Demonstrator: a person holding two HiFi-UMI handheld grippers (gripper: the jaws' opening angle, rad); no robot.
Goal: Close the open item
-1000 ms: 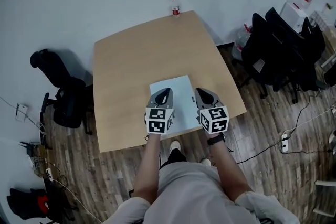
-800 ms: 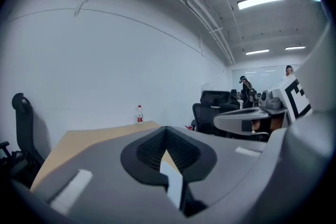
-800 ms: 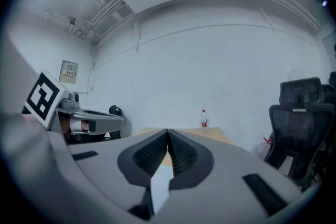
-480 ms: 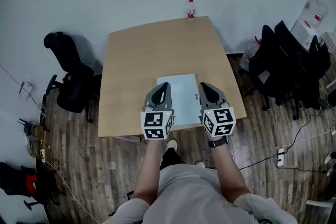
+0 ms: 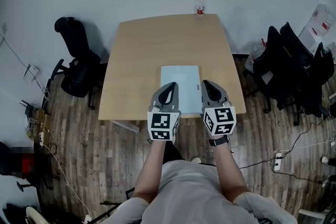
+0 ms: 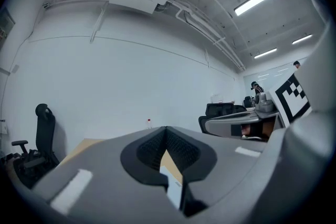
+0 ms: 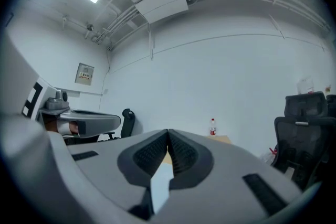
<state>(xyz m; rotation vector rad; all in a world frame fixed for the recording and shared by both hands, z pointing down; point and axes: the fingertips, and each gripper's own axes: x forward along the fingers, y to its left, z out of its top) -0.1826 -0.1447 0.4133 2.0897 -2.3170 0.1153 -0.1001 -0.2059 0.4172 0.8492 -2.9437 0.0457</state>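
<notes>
**Both grippers held shut and empty above the pale flat item**

A light-brown wooden table point(image 5: 152, 44) is seen from above, and all places are given from it. A pale blue-white flat rectangular item point(image 5: 181, 78) is laid on the near half of the table, close to the near edge and roughly midway across. It is seen lying flat; whether it is open or closed cannot be told.

The left gripper point(image 5: 169, 85) is held over the near edge of the table, with its tips above the left part of the pale item. Its jaws are seen pressed together at the tips, with nothing between them. The right gripper point(image 5: 206, 83) is held beside it, with its tips at the item's right edge. Its jaws are likewise brought together on nothing. Contact with the item cannot be judged.

A small clear plastic bottle with a red label point(image 5: 200, 5) is stood at the far edge of the table. A black office chair point(image 5: 76, 63) is placed on the wooden floor left of the table, and more black chairs point(image 5: 294, 68) are gathered to its right
</notes>
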